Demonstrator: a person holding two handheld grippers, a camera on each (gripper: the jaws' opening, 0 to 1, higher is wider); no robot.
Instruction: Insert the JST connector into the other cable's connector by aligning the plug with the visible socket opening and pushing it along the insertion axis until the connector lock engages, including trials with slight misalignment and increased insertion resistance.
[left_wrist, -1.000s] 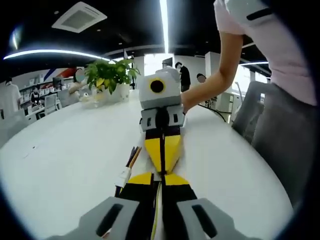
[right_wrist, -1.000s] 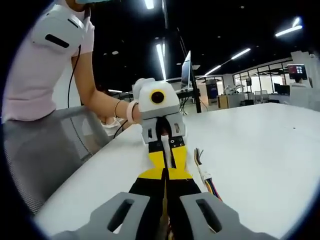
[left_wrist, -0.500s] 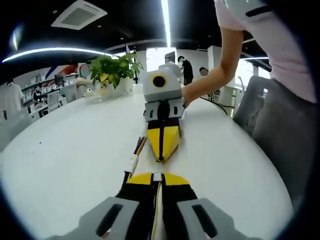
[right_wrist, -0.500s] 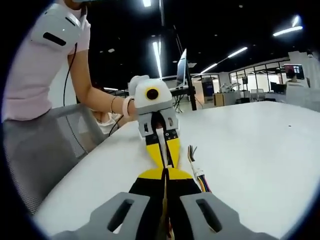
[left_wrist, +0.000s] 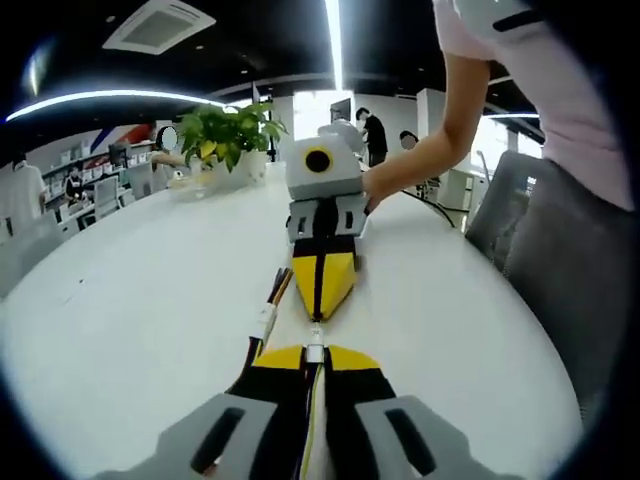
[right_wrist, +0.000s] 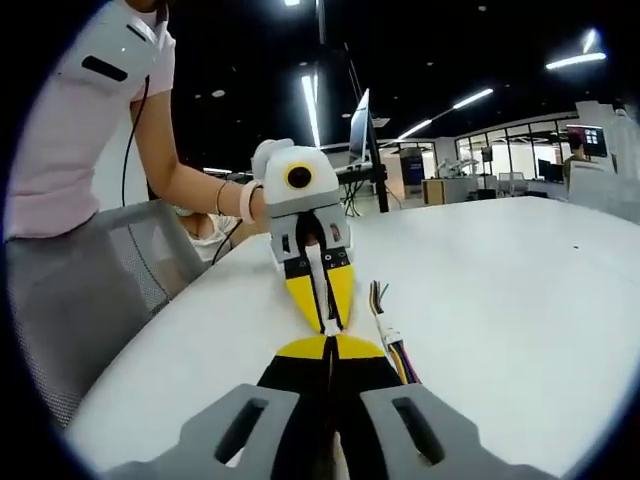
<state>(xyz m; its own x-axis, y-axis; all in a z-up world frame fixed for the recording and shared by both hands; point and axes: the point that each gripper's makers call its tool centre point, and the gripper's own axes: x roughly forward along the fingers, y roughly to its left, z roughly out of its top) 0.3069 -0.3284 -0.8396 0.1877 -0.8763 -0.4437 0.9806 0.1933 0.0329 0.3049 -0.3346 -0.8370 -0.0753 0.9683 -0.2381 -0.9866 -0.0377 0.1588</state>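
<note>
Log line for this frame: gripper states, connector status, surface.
left gripper: shut on white connector | right gripper: shut on its cable end | tips facing, small gap, not mated | loose wires on white table

I count two yellow-and-black two-jaw grippers meeting tip to tip on the round white table (left_wrist: 130, 300): my left gripper (left_wrist: 314, 352) and my right gripper (right_wrist: 330, 345). Beside them on that table lies one loose white connector on a multicoloured wire bundle (right_wrist: 388, 335). At the table's far edge stands one leafy green potted plant (left_wrist: 225, 135).
</note>
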